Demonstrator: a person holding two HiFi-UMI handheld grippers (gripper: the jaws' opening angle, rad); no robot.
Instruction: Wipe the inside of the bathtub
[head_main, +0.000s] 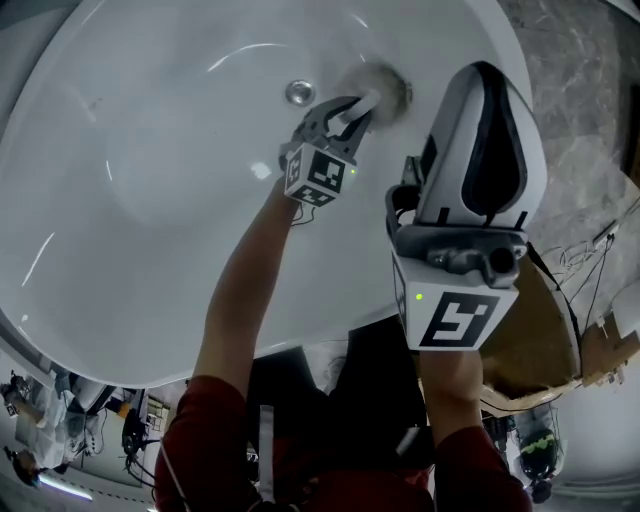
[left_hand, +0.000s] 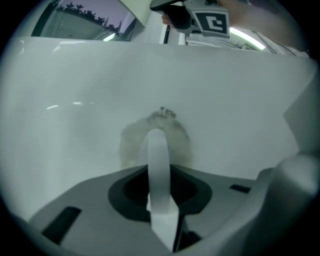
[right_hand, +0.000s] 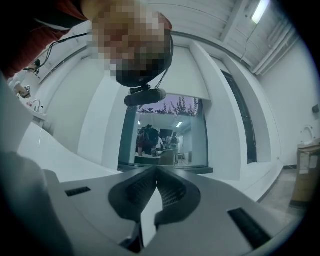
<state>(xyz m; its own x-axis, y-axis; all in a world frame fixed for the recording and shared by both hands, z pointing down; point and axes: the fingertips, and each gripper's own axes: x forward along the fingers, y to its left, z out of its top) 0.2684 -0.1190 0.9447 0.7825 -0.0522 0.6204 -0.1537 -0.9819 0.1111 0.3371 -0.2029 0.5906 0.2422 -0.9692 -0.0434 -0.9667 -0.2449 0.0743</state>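
**Pressing the pad to the tub wall, left gripper well ahead of the right**

The broad white basin of the bathtub (head_main: 150, 160) takes up the left side of the head view. It is bare and glossy, with nothing lying in it. Further right, high on the far slope, sits a small round chrome fitting (head_main: 299, 92).

Just right of that fitting, the left gripper (head_main: 348, 112) reaches deep into the tub at the end of an outstretched arm. Its fingers are clamped together on a narrow white handle (left_hand: 157, 165) that runs straight out along their line. At the handle's far end is a fuzzy grey wiping pad (head_main: 378, 88), which lies dead ahead of the fingers. In the left gripper view the pad looks pressed flat against the tub wall.

The handle's long axis points into the wall, so I'd judge any stroke has to travel sideways across the surface, not further forward. Most of the open basin lies to the pad's left.

Right of all this, the right gripper (right_hand: 156, 172) is held up above the tub's near edge, well apart from the pad. Its fingers are closed on each other with nothing between them, and they point up toward the person, not into the tub. The left gripper is plainly nearer the work, so the wiping looks to rest with it alone.
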